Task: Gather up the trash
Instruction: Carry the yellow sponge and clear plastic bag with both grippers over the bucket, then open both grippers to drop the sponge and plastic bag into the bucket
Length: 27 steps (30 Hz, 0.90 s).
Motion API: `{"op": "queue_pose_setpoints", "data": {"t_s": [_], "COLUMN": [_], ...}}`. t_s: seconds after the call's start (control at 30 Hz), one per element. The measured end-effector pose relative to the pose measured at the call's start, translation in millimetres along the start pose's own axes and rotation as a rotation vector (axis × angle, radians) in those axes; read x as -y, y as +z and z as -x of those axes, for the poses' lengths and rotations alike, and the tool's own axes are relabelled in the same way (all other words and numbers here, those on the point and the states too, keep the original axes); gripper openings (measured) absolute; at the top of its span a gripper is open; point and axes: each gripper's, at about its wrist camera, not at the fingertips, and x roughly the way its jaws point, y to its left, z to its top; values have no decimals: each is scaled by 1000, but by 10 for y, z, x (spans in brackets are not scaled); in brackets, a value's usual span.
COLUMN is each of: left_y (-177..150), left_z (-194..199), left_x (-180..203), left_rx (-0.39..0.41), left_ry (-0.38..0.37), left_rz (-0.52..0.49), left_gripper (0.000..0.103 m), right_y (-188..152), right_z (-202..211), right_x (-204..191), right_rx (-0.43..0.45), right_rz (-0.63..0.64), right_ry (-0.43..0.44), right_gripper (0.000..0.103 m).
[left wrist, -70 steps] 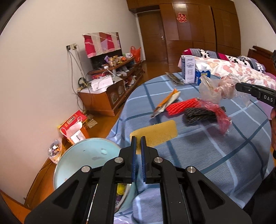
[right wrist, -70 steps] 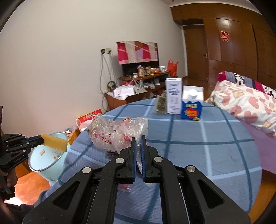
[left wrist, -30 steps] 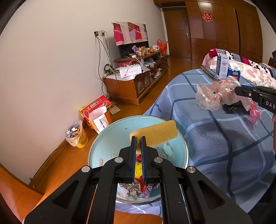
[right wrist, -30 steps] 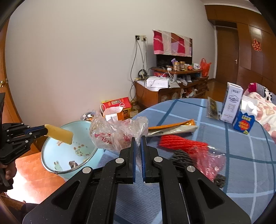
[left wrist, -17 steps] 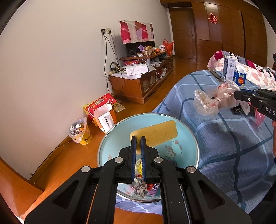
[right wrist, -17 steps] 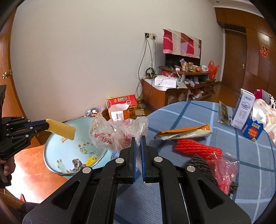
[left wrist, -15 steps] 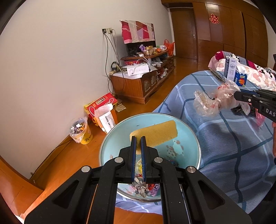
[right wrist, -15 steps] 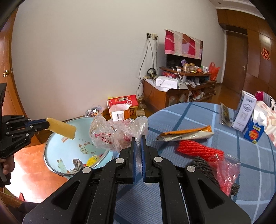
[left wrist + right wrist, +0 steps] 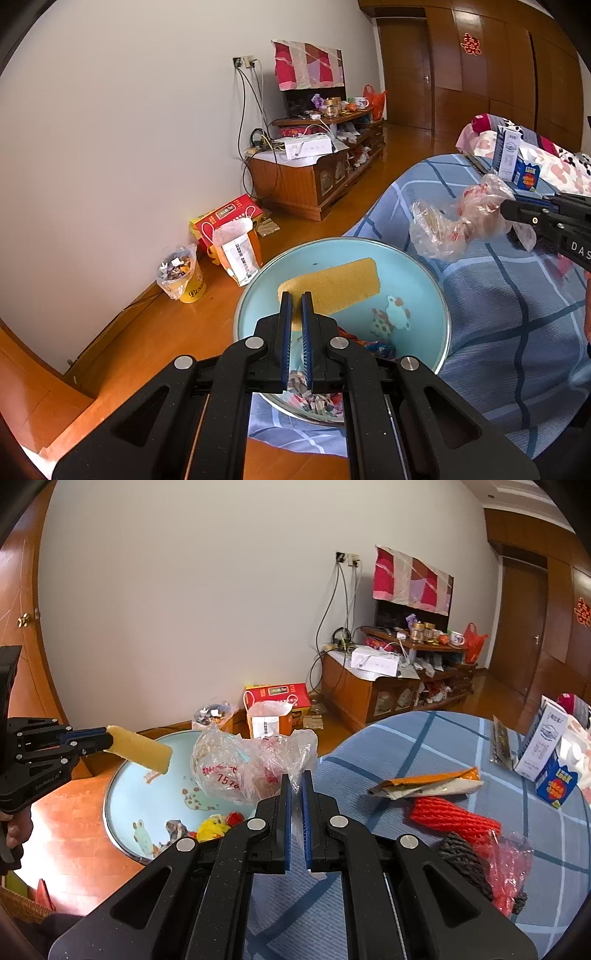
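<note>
I'm holding the yellow sponge (image 9: 334,286) clenched in the left gripper (image 9: 296,306) over the blue basin (image 9: 424,266); the right gripper (image 9: 295,786), pinching the crumpled plastic bag (image 9: 251,768), should be reaching the basin before letting go.

Wooden cabinet (image 9: 314,181) by wall; milk cartons (image 9: 543,746) on table (image 9: 424,738)

Above you: basin (image 9: 424,258) mouth is open | right of it: table edge (image 9: 373,218) crowds | basin bottom: trash heap (image 9: 218,825) fills the near side.
</note>
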Motion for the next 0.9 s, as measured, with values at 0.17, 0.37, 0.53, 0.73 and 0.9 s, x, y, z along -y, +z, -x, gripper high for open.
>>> {"op": "queue_pose_setpoints", "data": {"t_s": [0.17, 0.37, 0.53, 0.73, 0.9], "left_y": [-11, -16, -15, -37, -84], "left_z": [-10, -36, -51, -66, -83], "left_x": [-12, -48, -41, 15, 140], "left_rx": [-4, -14, -17, -12, -16], "left_ry": [4, 12, 10, -16, -36], "left_rz": [6, 17, 21, 20, -3], "left_gripper": [5, 5, 5, 9, 34], "right_y": [17, 35, 46, 63, 15], "right_z": [-40, -92, -115, -180, -259], "right_x": [-74, -135, -176, -257, -307], "right_rx": [-6, -11, -18, -29, -49], "right_rz": [15, 26, 40, 63, 70], "right_ry": [9, 19, 31, 67, 82], "right_gripper": [6, 6, 6, 18, 47]}}
